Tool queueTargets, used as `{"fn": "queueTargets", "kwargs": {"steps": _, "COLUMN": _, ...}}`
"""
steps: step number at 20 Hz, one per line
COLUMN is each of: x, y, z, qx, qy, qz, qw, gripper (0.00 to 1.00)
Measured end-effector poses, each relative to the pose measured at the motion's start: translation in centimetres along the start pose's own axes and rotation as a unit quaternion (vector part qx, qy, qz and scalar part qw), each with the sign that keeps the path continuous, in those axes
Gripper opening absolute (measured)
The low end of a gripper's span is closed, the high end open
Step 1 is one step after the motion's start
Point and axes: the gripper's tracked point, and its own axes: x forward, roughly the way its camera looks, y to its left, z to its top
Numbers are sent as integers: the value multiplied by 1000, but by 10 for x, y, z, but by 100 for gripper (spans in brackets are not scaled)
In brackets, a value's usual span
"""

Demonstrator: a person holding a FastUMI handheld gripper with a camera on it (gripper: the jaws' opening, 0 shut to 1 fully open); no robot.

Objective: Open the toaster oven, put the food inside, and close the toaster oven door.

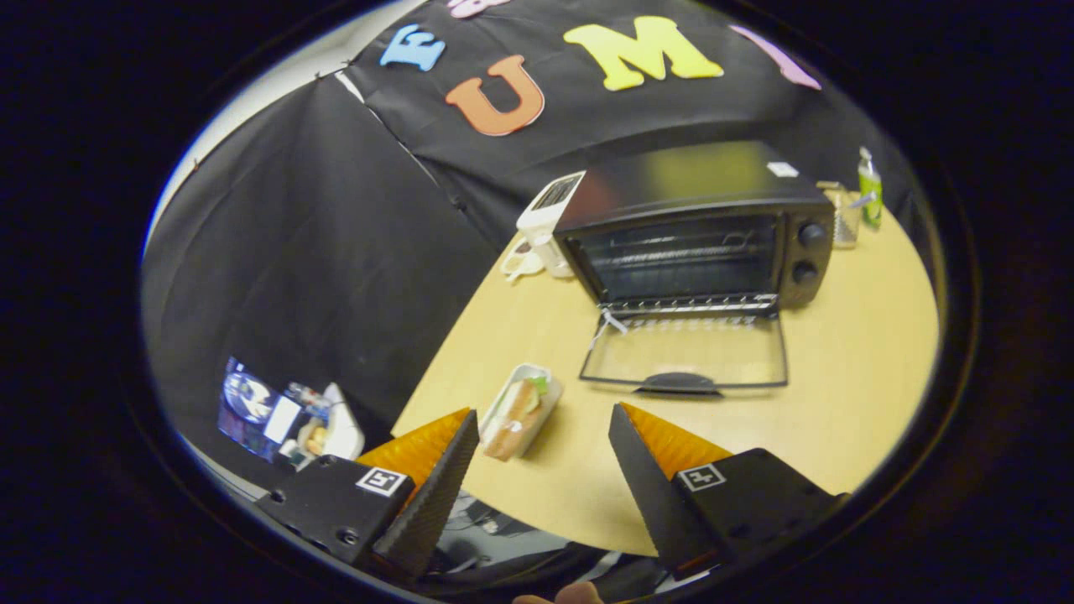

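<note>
The black toaster oven stands on the round wooden table, its glass door folded down flat and its wire rack visible inside. A sandwich on a small white tray lies on the table left of the door, just ahead of my left fingertip. My gripper hovers above the table's near edge, open, with nothing between its orange-and-black fingers. The oven door's handle points toward the fingers.
A white appliance stands against the oven's left side. A green bottle and a clear container sit at the table's far right behind the oven. Below the table's left side lies a clutter of items on the floor.
</note>
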Motion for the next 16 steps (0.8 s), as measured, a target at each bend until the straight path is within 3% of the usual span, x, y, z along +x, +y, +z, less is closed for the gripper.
{"fn": "queueTargets", "kwargs": {"steps": 4, "x": 43, "y": 3, "z": -17, "qx": 79, "qy": 61, "qz": 36, "qw": 994, "gripper": 98}}
{"fn": "queueTargets", "kwargs": {"steps": 8, "x": 81, "y": 5, "z": -38, "qx": 165, "qy": 119, "qz": 62, "qw": 977, "gripper": 89}}
{"fn": "queueTargets", "kwargs": {"steps": 13, "x": 119, "y": 9, "z": -54, "qx": 196, "qy": 153, "qz": 77, "qw": 966, "gripper": 81}}
{"fn": "queueTargets", "kwargs": {"steps": 16, "x": 131, "y": 11, "z": -63, "qx": 190, "qy": 166, "qz": 72, "qw": 965, "gripper": 66}}
